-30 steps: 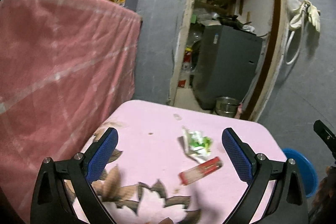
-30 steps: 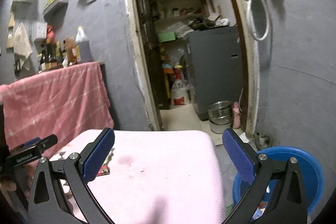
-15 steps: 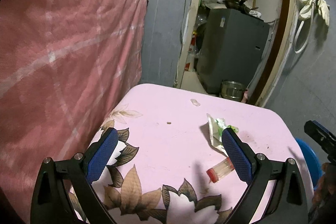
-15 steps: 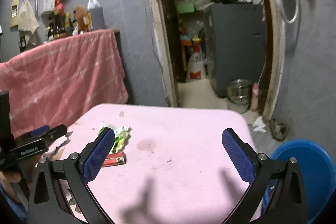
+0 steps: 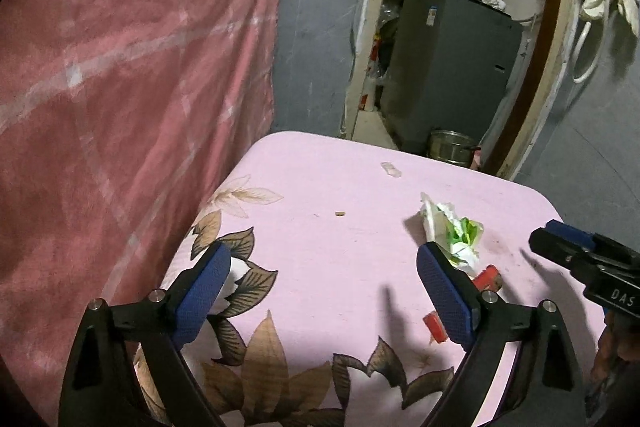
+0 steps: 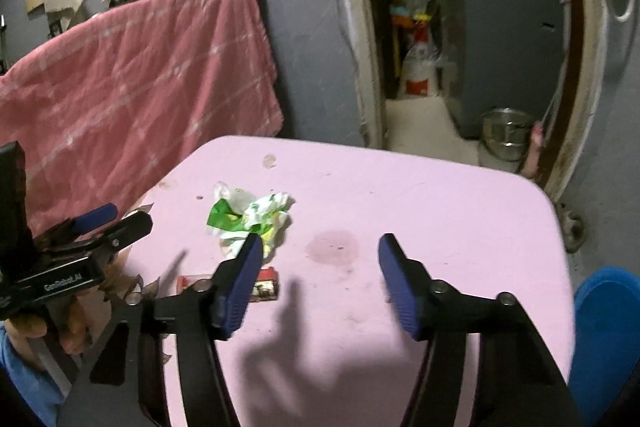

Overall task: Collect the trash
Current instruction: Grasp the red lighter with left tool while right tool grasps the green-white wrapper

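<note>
A crumpled green and white wrapper (image 6: 250, 217) lies on the pink table (image 6: 420, 203); in the left wrist view it (image 5: 454, 233) sits just past my left gripper's right finger. A small red packet (image 6: 266, 285) lies nearer, partly hidden behind a finger in both views (image 5: 486, 277). My left gripper (image 5: 320, 291) is open and empty above the table's leaf-patterned part. My right gripper (image 6: 320, 279) is open and empty, its left finger over the wrapper's near edge. A small scrap (image 5: 391, 169) lies near the far edge.
A blue bin (image 6: 604, 339) stands on the floor right of the table. A pink cloth (image 5: 120, 87) hangs over a counter to the left. Beyond the table is a doorway with a grey appliance (image 6: 508, 39) and a steel pot (image 6: 505, 137).
Both grippers have tipped down and come closer to the table. The right gripper's jaws have narrowed and it now reaches the wrapper. The left moved left, so the trash sits at its right finger.
</note>
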A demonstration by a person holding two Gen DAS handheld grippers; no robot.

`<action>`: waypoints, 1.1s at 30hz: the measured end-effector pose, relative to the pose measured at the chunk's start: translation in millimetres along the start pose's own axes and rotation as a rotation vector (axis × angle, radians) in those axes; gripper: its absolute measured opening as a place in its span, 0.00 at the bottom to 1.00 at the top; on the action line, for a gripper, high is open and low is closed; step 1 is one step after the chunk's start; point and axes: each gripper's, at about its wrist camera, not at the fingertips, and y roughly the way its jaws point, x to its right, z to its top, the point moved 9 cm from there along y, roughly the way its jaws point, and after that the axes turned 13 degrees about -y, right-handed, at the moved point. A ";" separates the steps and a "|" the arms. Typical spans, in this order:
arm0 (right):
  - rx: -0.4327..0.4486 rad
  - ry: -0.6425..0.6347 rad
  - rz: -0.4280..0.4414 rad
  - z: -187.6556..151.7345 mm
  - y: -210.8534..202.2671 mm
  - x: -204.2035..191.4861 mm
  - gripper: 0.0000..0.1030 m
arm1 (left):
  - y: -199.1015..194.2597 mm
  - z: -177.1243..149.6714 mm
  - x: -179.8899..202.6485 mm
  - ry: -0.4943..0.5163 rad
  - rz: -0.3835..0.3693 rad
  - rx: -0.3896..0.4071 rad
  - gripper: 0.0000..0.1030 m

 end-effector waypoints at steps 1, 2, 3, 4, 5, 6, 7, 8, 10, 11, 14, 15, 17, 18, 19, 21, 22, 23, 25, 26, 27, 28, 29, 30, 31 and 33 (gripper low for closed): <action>-0.011 -0.006 0.014 1.3 4.8 -3.1 0.49 | 0.5 0.1 -1.0 -0.005 -0.002 -0.005 0.88; -0.017 -0.010 0.023 2.3 7.8 -5.0 0.47 | 1.3 0.1 -1.5 -0.009 -0.001 -0.008 0.88; -0.026 -0.013 0.033 3.6 12.4 -7.3 0.46 | 2.1 1.0 -2.3 -0.012 0.002 -0.009 0.88; -0.036 -0.014 0.047 4.8 17.3 -10.0 0.44 | 2.5 1.5 -3.5 -0.013 0.004 -0.010 0.88; -0.047 -0.013 0.067 5.6 21.9 -12.9 0.42 | 3.4 2.0 -4.5 -0.015 0.005 -0.013 0.88; -0.060 -0.011 0.082 6.2 26.7 -15.1 0.41 | 3.8 2.7 -5.4 -0.017 0.005 -0.016 0.88; -0.071 -0.008 0.093 6.8 31.7 -16.9 0.40 | 4.3 2.2 -5.9 -0.020 0.003 -0.020 0.88; -0.083 -0.006 0.103 7.2 36.1 -18.3 0.38 | 4.3 1.9 -6.3 -0.021 -0.001 -0.023 0.88; -0.101 -0.002 0.120 8.6 43.6 -20.1 0.35 | 3.4 1.5 -5.9 -0.018 -0.007 -0.024 0.87; -0.108 -0.002 0.122 9.3 46.9 -20.6 0.31 | 3.7 1.7 -4.5 -0.014 -0.010 -0.026 0.83; -0.137 0.007 0.151 8.2 59.2 -22.5 0.16 | 6.0 -1.5 -3.0 -0.001 -0.018 -0.047 0.75; -0.139 0.007 0.156 7.9 61.5 -23.3 0.12 | 6.5 -2.5 -2.4 0.002 -0.021 -0.052 0.74; -0.132 0.011 0.172 8.5 61.7 -24.6 0.08 | 6.3 -3.7 -0.6 0.006 -0.038 -0.059 0.71; -0.128 0.010 0.174 9.1 61.9 -25.6 0.07 | 5.9 -4.6 1.0 0.008 -0.048 -0.062 0.70; -0.123 0.006 0.173 9.4 60.9 -25.9 0.06 | 5.4 -5.5 3.6 0.014 -0.061 -0.065 0.69; -0.112 0.002 0.164 9.7 57.4 -24.4 0.06 | 3.5 -7.1 7.5 0.026 -0.086 -0.072 0.67; -0.107 -0.001 0.154 9.7 55.8 -22.9 0.05 | 3.1 -8.6 11.1 0.035 -0.100 -0.077 0.66; -0.098 -0.002 0.136 9.8 52.5 -19.2 0.04 | 2.6 -10.0 14.7 0.045 -0.113 -0.082 0.66; -0.087 0.002 0.116 9.3 47.6 -12.6 0.04 | 3.1 -12.8 24.9 0.068 -0.137 -0.096 0.66; -0.087 0.003 0.108 8.4 45.5 -9.5 0.04 | 2.9 -15.6 30.0 0.082 -0.146 -0.105 0.66; -0.087 0.004 0.096 6.9 43.0 -5.8 0.04 | 3.4 -17.9 35.7 0.097 -0.154 -0.115 0.66; -0.086 0.006 0.090 6.4 41.9 -1.9 0.04 | 4.3 -20.0 40.4 0.114 -0.162 -0.125 0.66; -0.084 0.011 0.085 5.4 39.4 1.8 0.04 | 5.5 -22.9 45.5 0.134 -0.168 -0.136 0.66; -0.083 0.014 0.084 4.7 37.4 4.3 0.04 | 7.0 -25.4 50.6 0.153 -0.173 -0.147 0.66; -0.082 0.016 0.080 4.0 35.5 6.9 0.04 | 8.3 -28.7 54.5 0.172 -0.178 -0.160 0.65; -0.081 0.016 0.071 3.2 33.9 9.6 0.04 | 12.7 -35.4 64.9 0.211 -0.190 -0.187 0.60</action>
